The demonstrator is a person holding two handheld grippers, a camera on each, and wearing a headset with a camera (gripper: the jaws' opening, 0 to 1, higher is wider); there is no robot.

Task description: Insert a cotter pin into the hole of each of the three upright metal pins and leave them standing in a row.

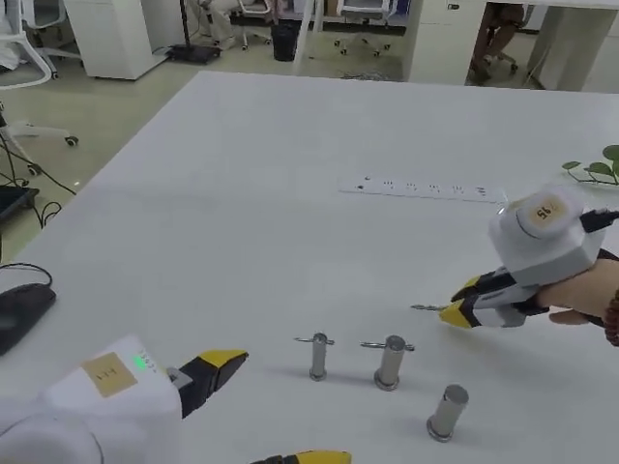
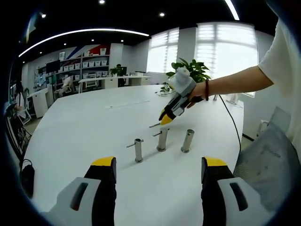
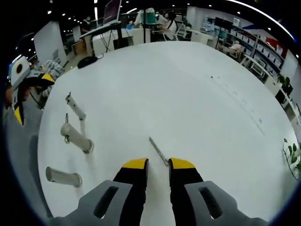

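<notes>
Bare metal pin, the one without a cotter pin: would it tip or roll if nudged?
Probably tips easily: the bare metal pin stands tall on a narrow base. Once down, its round body would likely roll on the smooth table.

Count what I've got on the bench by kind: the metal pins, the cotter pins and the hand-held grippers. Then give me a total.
Metal pins: 3
Cotter pins: 3, two through pins, one held in the right hand-held gripper
Hand-held grippers: 2, counting the open left hand-held gripper
Total: 8
</notes>
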